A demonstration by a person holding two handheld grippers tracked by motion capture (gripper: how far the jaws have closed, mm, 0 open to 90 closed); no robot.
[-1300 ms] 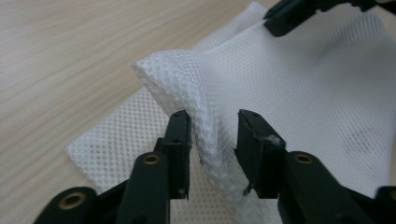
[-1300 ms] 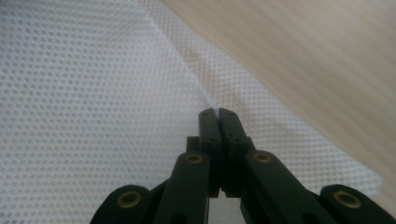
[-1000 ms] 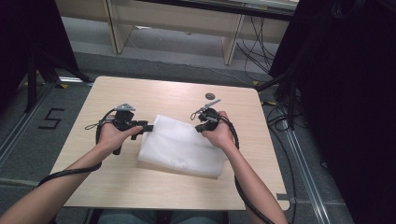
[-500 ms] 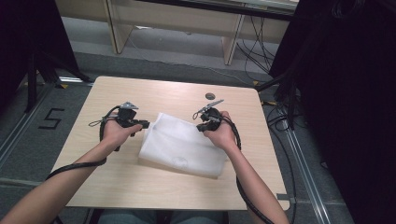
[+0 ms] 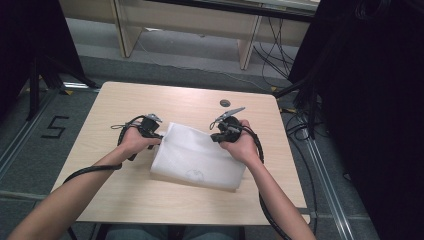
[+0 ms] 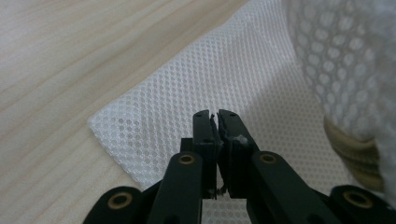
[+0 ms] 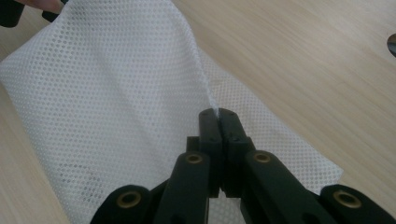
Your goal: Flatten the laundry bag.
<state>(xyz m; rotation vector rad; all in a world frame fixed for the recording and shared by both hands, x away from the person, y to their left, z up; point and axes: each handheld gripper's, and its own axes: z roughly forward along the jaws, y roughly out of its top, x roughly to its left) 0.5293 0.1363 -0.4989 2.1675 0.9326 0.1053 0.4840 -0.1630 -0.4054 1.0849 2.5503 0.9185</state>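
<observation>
While my right gripper (image 7: pixel 218 112) is pinching the mesh bag's (image 5: pixel 200 156) top layer mid-table and lifting it, my left gripper (image 6: pixel 215 114) has just been closing on the other edge. Next I'm judging both need a steady, matched lift to open it.

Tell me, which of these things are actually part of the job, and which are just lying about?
In use:
- white mesh bag
- left gripper, jaws just closed on the mesh
- right gripper, pinching a raised fold

Lying about:
- small dark round thing at the table's far edge
</observation>
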